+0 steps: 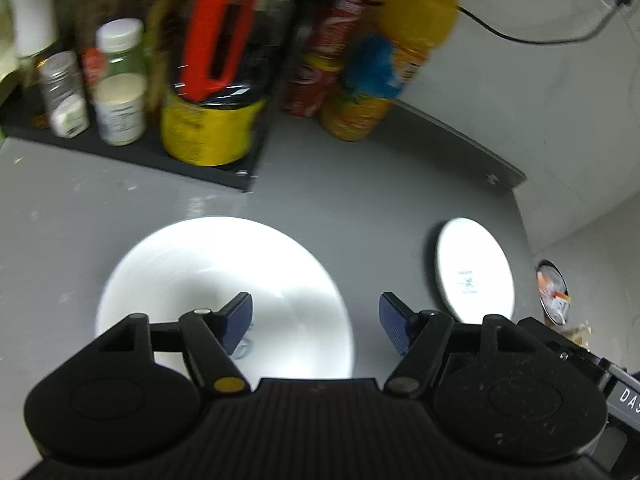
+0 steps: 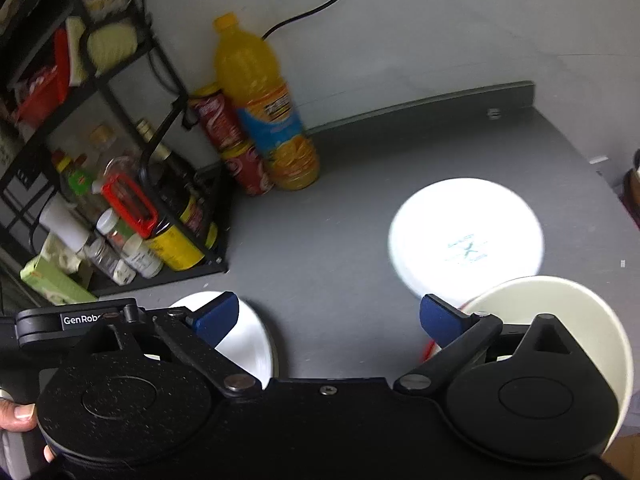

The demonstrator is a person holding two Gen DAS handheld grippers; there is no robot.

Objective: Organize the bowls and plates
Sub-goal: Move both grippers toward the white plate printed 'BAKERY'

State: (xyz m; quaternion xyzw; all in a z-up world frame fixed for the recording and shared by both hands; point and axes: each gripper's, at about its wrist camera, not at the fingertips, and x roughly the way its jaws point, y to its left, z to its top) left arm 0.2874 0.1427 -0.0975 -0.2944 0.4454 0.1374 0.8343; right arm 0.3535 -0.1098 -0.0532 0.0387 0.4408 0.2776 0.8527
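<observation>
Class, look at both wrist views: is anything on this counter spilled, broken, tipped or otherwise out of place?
Nothing stands out. The bowl, the plate and the cream bowl sit apart on the counter, not yet stacked, with no visible cracks or spills. The juice bottle stands upright. Both grippers are open and empty.

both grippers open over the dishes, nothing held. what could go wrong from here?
1. The left gripper hangs open over the big bowl; one finger on a smooth glazed rim could slip.
2. The plate lies flat on the counter, so the right gripper may struggle to get under its edge.
3. The juice bottle and cans stand close behind; a wide swing could topple them.
</observation>
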